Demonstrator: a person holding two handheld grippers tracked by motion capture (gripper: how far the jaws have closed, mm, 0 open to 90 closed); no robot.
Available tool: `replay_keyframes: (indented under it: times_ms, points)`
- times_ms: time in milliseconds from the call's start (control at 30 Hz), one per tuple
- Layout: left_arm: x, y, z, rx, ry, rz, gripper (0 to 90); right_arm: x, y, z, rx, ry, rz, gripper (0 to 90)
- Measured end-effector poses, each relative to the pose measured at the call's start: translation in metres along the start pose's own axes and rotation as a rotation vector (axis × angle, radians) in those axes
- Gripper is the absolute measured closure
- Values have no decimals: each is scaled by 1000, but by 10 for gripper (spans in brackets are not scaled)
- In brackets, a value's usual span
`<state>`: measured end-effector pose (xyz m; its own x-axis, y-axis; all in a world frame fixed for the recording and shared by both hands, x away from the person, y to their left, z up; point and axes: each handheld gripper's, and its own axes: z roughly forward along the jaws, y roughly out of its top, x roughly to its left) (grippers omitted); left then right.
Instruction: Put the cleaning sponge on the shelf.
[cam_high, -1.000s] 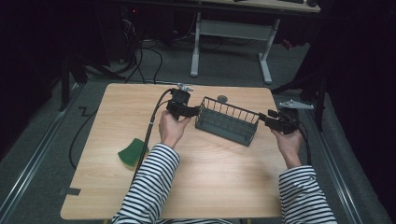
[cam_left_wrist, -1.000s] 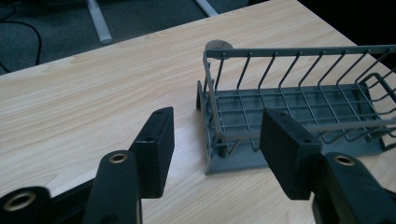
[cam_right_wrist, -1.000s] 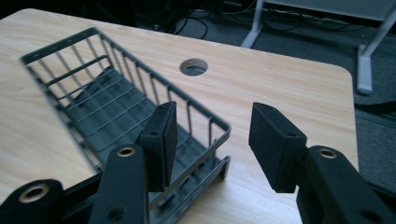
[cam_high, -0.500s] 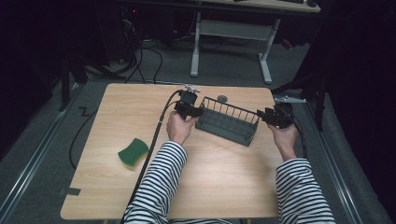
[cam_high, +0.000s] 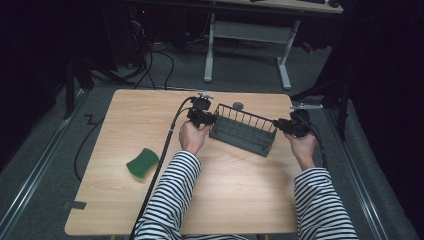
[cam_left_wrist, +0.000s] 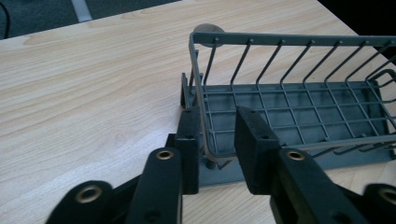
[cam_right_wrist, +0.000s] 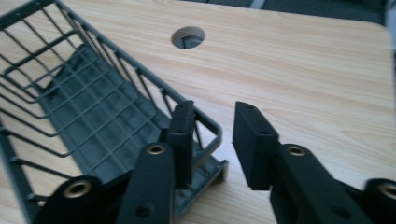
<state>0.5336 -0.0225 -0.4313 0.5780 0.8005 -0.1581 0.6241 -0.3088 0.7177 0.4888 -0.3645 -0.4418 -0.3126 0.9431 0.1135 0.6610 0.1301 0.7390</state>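
Observation:
A grey wire basket (cam_high: 242, 132) lies slanted across the middle of the wooden table (cam_high: 240, 200). My left gripper (cam_high: 212, 120) straddles its left end. In the left gripper view, the gripper (cam_left_wrist: 218, 122) has the end rim (cam_left_wrist: 204, 140) between its jaws, against the left pad, with a gap to the right pad. My right gripper (cam_high: 278, 125) straddles the right end. In the right gripper view, the gripper (cam_right_wrist: 215, 113) has the rim corner (cam_right_wrist: 215, 133) between its jaws, clear of the right pad. Both pairs of jaws have just been closing around the rim.
A green sponge (cam_high: 142, 162) lies on the table's left side. A round cable hole (cam_high: 238, 106) sits just behind the basket. The left gripper's cable (cam_high: 167, 142) runs along the left forearm. A white desk frame (cam_high: 247, 35) stands on the floor beyond the table.
Both hands have moved inward and lower onto the basket's two ends, and the jaws have narrowed around the rims. The left forearm has shifted off the sponge, which now shows whole.

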Motion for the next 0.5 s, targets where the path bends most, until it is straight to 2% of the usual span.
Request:
replay_keyframes:
  times_ms: [67,167,333,500]
  points:
    - [-1,0,0,2,6,11,753,1,0,0,2,14,-6,741]
    - [1,-1,1,23,11,15,794,5,0,1,17,10,-27,744]
    - [2,-7,1,47,28,32,821,9,-1,-1,30,38,-45,747]
    - [5,-13,-8,62,24,37,828,23,-4,-7,56,30,-109,743]
